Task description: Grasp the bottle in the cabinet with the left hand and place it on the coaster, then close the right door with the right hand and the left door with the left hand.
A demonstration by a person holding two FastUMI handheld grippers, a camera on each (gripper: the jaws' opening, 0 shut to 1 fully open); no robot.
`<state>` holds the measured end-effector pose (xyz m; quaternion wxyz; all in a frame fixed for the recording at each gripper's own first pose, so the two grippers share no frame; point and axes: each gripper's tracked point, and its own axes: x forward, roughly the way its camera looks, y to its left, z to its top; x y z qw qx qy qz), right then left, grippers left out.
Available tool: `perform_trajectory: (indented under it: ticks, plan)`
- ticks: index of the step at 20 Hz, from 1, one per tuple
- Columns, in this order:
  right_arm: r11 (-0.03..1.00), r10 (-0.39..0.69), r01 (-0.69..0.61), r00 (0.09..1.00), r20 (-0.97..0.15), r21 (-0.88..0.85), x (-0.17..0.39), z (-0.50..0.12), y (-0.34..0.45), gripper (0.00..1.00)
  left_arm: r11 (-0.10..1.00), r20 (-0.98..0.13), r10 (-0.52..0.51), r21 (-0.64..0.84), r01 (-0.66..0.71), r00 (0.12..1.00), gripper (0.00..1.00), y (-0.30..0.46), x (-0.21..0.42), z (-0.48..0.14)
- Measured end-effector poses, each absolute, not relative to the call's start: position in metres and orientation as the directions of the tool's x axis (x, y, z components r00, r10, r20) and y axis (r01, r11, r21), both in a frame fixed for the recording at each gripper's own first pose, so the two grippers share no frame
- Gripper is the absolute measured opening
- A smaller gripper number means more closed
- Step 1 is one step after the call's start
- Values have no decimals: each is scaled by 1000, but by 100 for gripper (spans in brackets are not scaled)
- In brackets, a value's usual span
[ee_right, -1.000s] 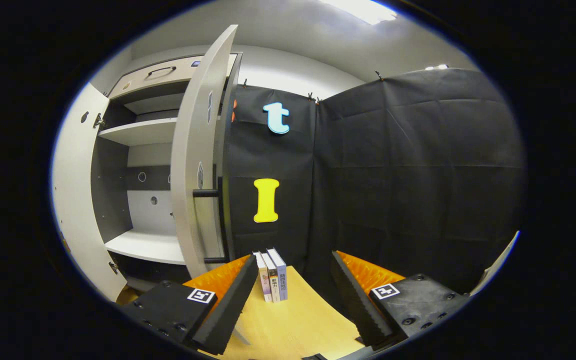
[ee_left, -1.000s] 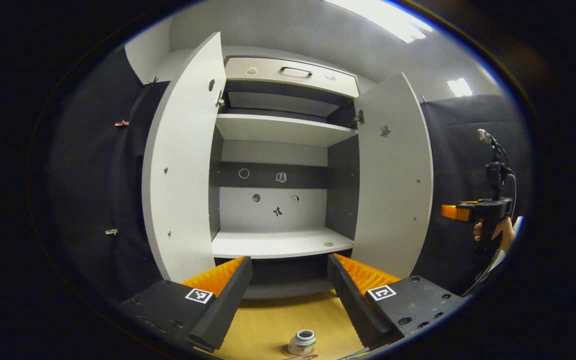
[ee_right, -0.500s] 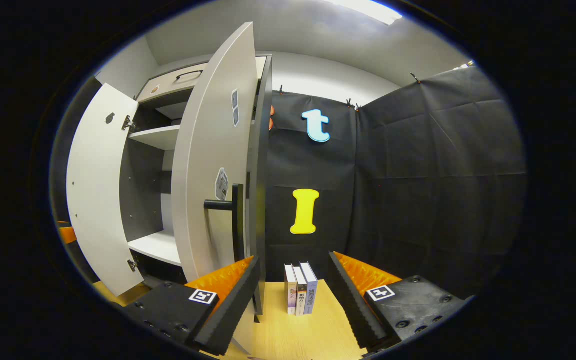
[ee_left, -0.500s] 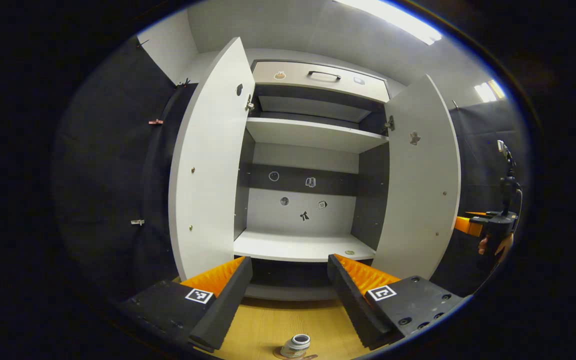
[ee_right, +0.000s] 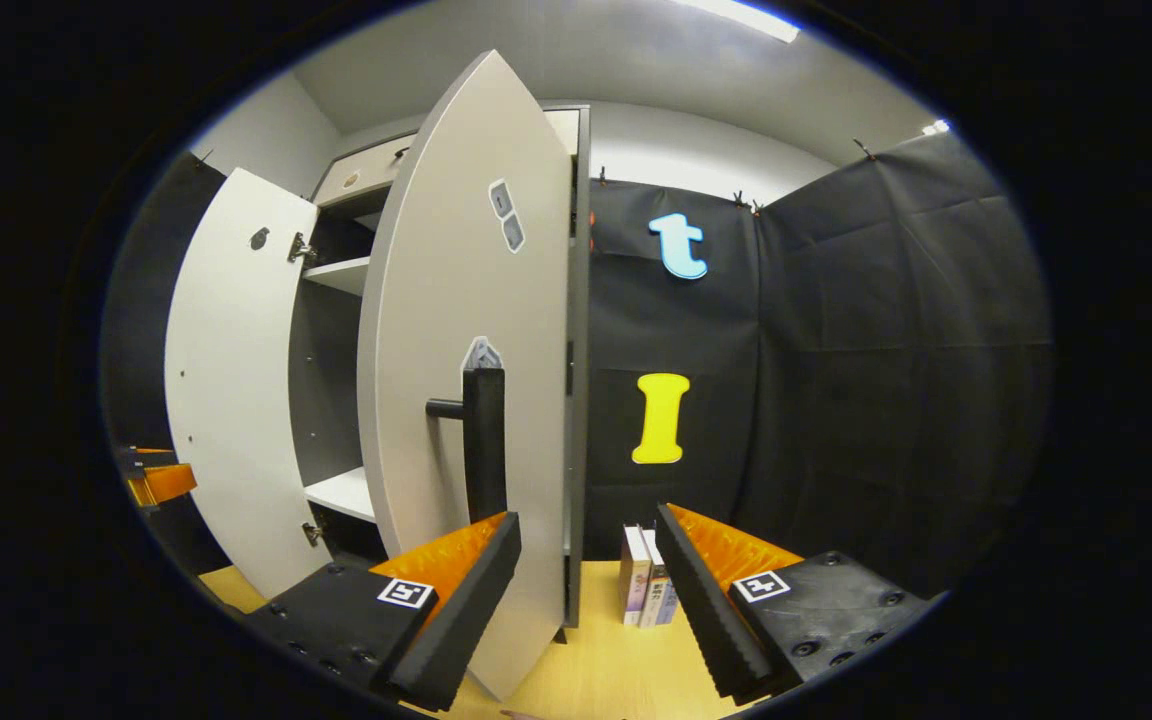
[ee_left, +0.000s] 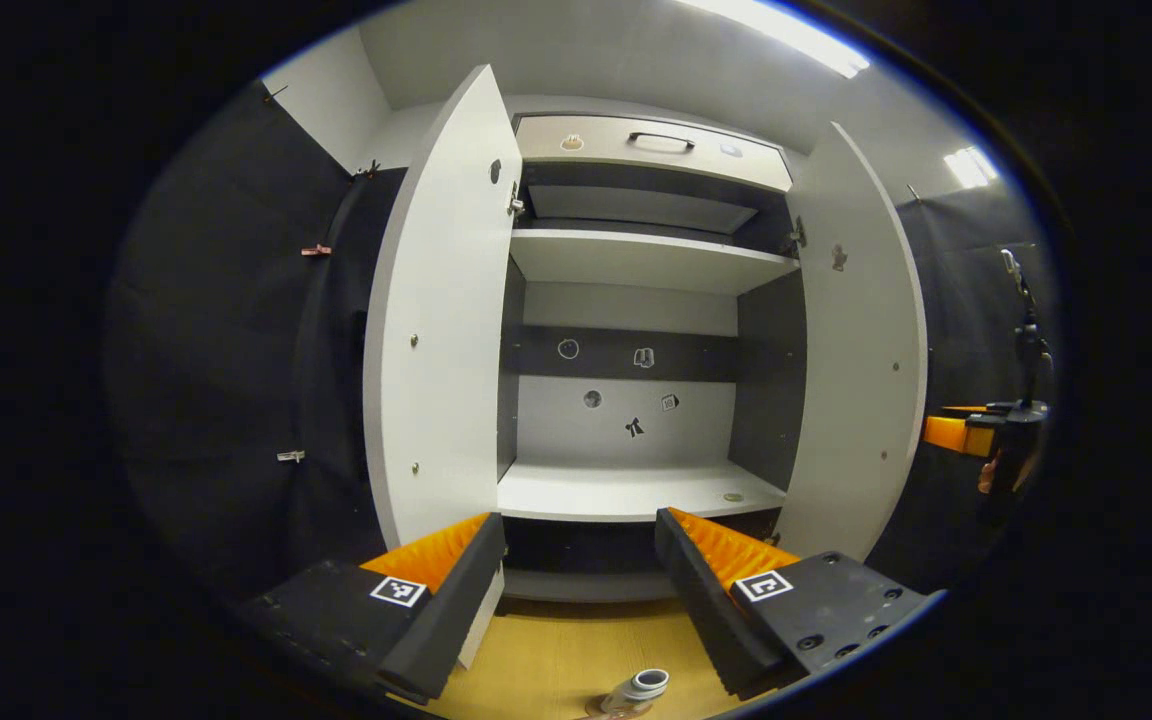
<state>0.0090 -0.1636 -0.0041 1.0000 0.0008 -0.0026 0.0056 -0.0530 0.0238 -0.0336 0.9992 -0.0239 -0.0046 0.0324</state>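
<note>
Both cabinet doors stand open, and your left gripper [ee_left: 579, 590] and right gripper [ee_right: 586, 590] have jaws spread wide, holding nothing. Your bottle [ee_left: 638, 689] sits on the counter [ee_left: 556, 660], below the left gripper. Your right gripper faces the right door [ee_right: 466, 380], near its handle [ee_right: 484, 445].

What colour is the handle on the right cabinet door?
Black handle, clearest in the right gripper view.
</note>
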Motion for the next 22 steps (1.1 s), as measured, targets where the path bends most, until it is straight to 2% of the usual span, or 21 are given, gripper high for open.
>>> perform_trajectory:
  ticks: [8,17,22]
  plan:
    - [989,146,-146,989,8,-3,58,-9,-54,93,995,7,99,-7,-99,995,96,72,-71,-32]
    - [994,89,-86,995,51,-61,101,-9,-20,93,973,6,230,-2,-230,973,96,155,-100,-30]
    - [998,48,-46,998,51,-44,121,-16,-6,93,965,17,261,13,-261,965,96,182,-119,-27]
